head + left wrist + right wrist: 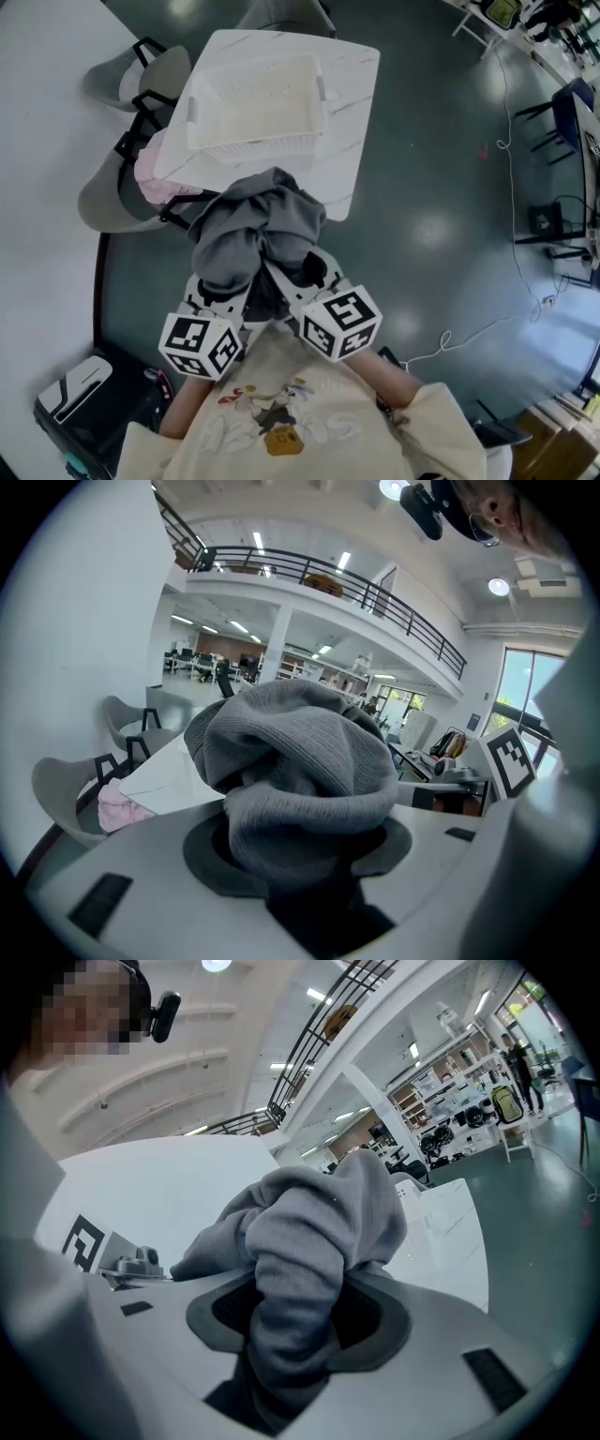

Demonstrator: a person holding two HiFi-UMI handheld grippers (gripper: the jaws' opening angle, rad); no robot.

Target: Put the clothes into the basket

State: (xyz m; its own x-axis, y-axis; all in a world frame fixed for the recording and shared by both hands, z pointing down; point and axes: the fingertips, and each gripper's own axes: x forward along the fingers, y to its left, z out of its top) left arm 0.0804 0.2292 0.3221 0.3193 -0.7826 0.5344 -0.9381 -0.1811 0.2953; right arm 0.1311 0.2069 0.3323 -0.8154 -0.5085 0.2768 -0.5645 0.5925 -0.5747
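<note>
A bunched grey garment (255, 230) hangs in the air just in front of the near edge of the small white table (352, 169). Both grippers hold it from below. My left gripper (228, 277) is shut on a fold of the grey garment (300, 771), and my right gripper (291, 274) is shut on another fold of the same grey garment (305, 1260). The white plastic basket (255, 105) stands on the table beyond the garment and looks empty. A pink garment (157, 178) lies on a chair at the table's left, also visible in the left gripper view as a pink heap (122, 808).
Two grey chairs (112, 197) stand left of the table beside a large white table (42, 141). Cables (511, 141) trail over the dark floor at right. A black and white case (80, 384) sits low at left.
</note>
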